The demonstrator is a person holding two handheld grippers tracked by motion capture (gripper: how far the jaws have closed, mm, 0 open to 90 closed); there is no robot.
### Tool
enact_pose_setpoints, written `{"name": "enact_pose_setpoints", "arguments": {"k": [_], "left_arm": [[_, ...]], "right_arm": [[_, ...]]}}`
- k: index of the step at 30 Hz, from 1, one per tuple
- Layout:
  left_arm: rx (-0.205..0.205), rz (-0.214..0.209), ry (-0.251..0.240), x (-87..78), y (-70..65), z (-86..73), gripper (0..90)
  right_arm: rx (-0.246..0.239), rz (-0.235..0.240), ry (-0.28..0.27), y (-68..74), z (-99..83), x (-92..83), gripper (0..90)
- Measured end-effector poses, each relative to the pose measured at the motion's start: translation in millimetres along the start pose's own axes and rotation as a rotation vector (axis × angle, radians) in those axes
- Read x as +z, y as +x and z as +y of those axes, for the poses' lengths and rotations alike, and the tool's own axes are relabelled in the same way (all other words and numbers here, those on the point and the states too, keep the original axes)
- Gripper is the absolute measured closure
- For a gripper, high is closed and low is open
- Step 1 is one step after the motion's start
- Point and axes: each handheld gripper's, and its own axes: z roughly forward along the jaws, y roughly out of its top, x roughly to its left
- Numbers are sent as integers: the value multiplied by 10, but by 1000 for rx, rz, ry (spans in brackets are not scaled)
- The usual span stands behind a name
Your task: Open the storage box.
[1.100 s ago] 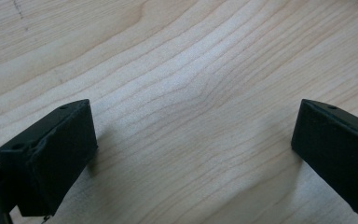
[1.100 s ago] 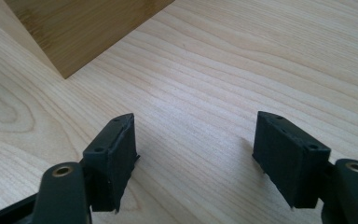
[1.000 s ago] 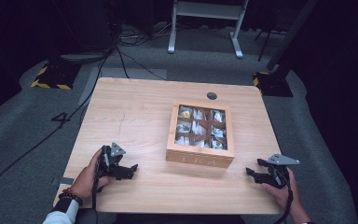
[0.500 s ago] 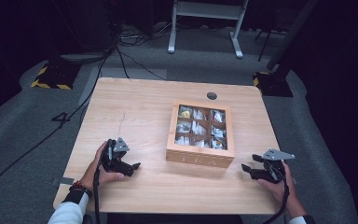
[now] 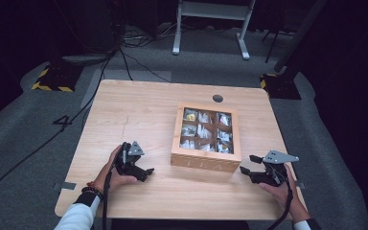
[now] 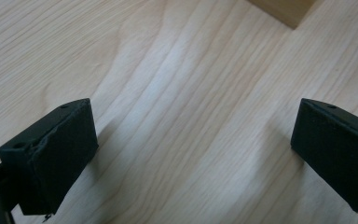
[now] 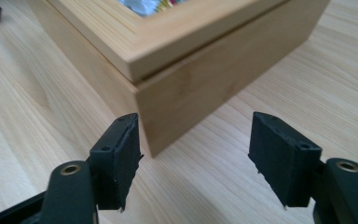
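Approaching the wooden tea box [image 5: 206, 143] from both sides, you hold one pair of tongs in each hand, low over the table [image 5: 134, 110]. The box stands a little right of the middle of the table, its windowed lid closed, with small packets visible in the compartments under the glass. Its long front face, with the letters, looks to the near edge, and its sides run from near to far.

Your right tongs [image 5: 251, 168] are just beside the near right corner of the box, and the box lies to their left and a little farther. In the right gripper view this corner [image 7: 144, 116] stands between the two jaws but a bit beyond them, not touched. The jaws have just been closing a little, yet they remain wide apart and hold nothing.

Your left tongs [image 5: 143, 173] are near the left front corner of the box but clearly apart from it; the box lies to their right and farther. In the left gripper view the jaws are wide open over bare wood, nothing between them, and only a corner of the box [image 6: 284, 9] shows at the top.

I judge the right hand is nearer. Both hands lie low, with the tongs pointing inward to the box.
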Motion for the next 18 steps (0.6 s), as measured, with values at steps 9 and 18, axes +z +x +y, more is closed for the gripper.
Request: {"name": "enact_pose_setpoints", "arguments": {"k": [9, 18], "left_arm": [[65, -44, -11, 125, -164, 207, 170], [89, -133, -32, 270, -320, 424, 259]], "right_arm": [[-3, 28, -24, 125, 107, 9, 401], [-32, 12, -5, 176, 176, 104, 442]]}}
